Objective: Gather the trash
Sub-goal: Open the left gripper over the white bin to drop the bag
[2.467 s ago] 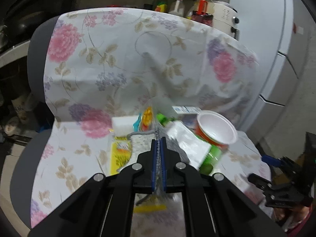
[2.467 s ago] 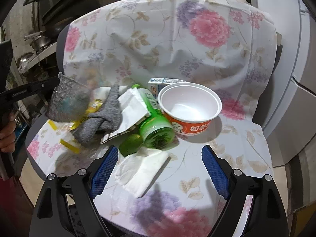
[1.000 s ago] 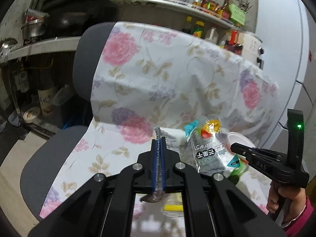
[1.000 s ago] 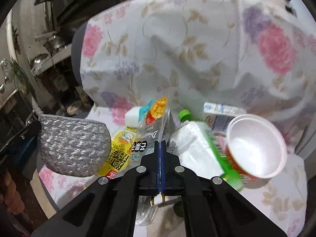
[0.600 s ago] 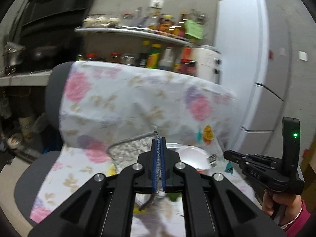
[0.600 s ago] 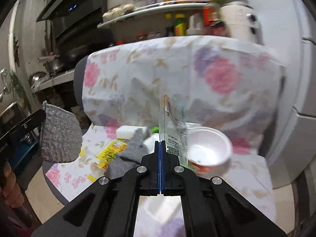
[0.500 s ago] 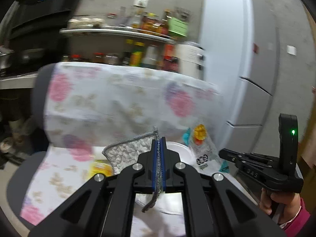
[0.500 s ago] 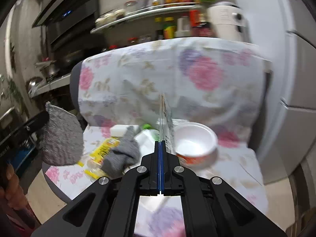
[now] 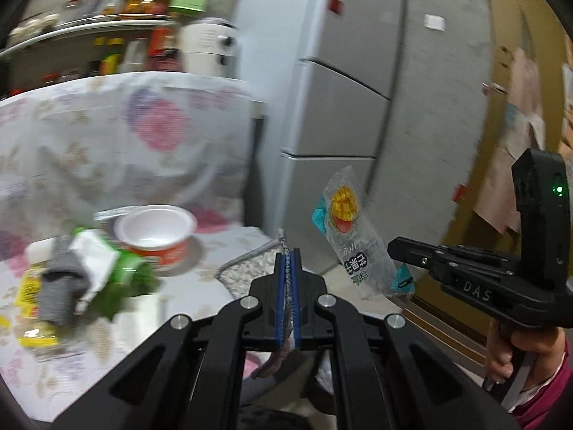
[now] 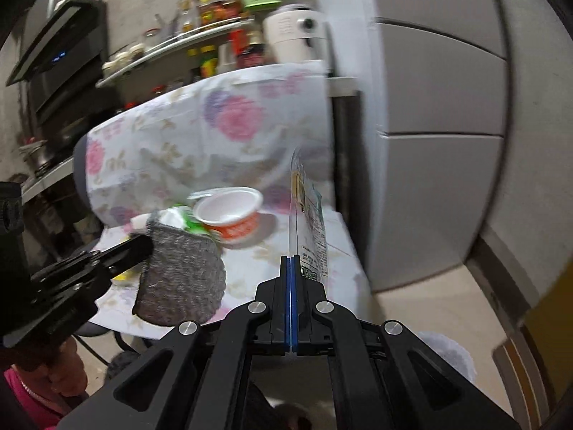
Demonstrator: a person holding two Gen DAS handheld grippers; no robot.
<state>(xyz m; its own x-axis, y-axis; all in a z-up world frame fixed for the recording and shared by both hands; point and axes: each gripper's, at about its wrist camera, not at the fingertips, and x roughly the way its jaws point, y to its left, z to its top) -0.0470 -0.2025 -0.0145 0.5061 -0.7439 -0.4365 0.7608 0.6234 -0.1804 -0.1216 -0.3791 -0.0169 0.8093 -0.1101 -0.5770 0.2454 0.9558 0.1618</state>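
My left gripper [image 9: 286, 258] is shut on the rim of a grey knitted pouch [image 9: 247, 272], which hangs from it in the right wrist view [image 10: 181, 283]. My right gripper [image 10: 290, 261] is shut on a clear snack wrapper with a mango picture [image 10: 308, 215]. In the left wrist view the wrapper [image 9: 352, 240] hangs from the right gripper's tip [image 9: 397, 247], right of the pouch. Both are held in the air off the chair's right side.
On the flowered chair seat [image 9: 215, 251] lie a white and orange noodle cup [image 9: 154, 229], a green bottle [image 9: 129, 272], a grey sock [image 9: 61, 286] and yellow wrappers [image 9: 28, 290]. A grey fridge [image 10: 447, 143] stands on the right. A shelf of bottles [image 10: 215, 21] runs behind.
Both grippers swung right, away from the chair seat toward the fridge side. The right gripper lifted the mango wrapper off the pile and carries it. The pouch stays in the left gripper.
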